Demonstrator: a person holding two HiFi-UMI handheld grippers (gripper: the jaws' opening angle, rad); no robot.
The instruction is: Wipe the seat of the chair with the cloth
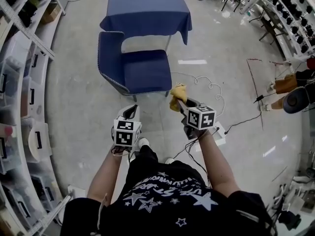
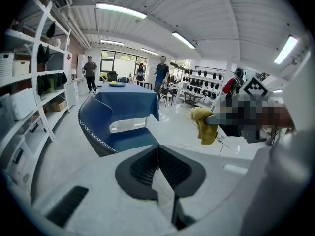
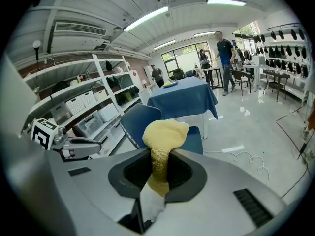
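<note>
While short of the chair (image 1: 140,70) at upper centre, gripped the yellow cloth (image 1: 177,96) in right gripper (image 1: 182,104) jaws, mid-frame; showed left gripper (image 1: 130,113) jaws pressed together, empty. Could have dropped it mid-wipe, with only one fold pinched.

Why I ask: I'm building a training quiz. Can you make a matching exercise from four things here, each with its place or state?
Things
1. yellow cloth
2. chair
3. left hand-held gripper
4. plate

Place or state
a. shut, nothing between its jaws
b. on the blue-draped table
c. clamped in the right hand-held gripper
d. on the floor in front of the table

Pairs: 1-c, 2-d, 3-a, 4-b
</note>
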